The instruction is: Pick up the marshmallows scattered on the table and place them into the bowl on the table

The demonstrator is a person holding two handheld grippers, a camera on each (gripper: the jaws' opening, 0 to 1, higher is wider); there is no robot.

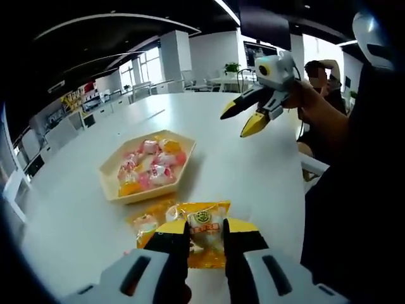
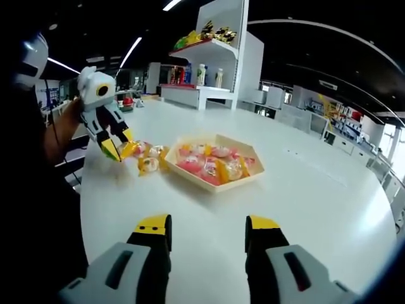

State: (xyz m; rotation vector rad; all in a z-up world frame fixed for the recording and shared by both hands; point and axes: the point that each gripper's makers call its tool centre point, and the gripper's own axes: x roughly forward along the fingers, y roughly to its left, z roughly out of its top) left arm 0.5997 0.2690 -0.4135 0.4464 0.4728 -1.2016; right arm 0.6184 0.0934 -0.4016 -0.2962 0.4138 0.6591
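While a wrapped marshmallow (image 1: 204, 233) is being straddled low in the left gripper view, the left gripper (image 1: 205, 237) is being held partly open, nothing clamped yet. The right gripper (image 2: 207, 231) is being kept wide open and empty. The bowl (image 1: 109, 183) is lying just beyond, mid-frame. Jaws should be closed gently on the wrapper's middle before lifting.
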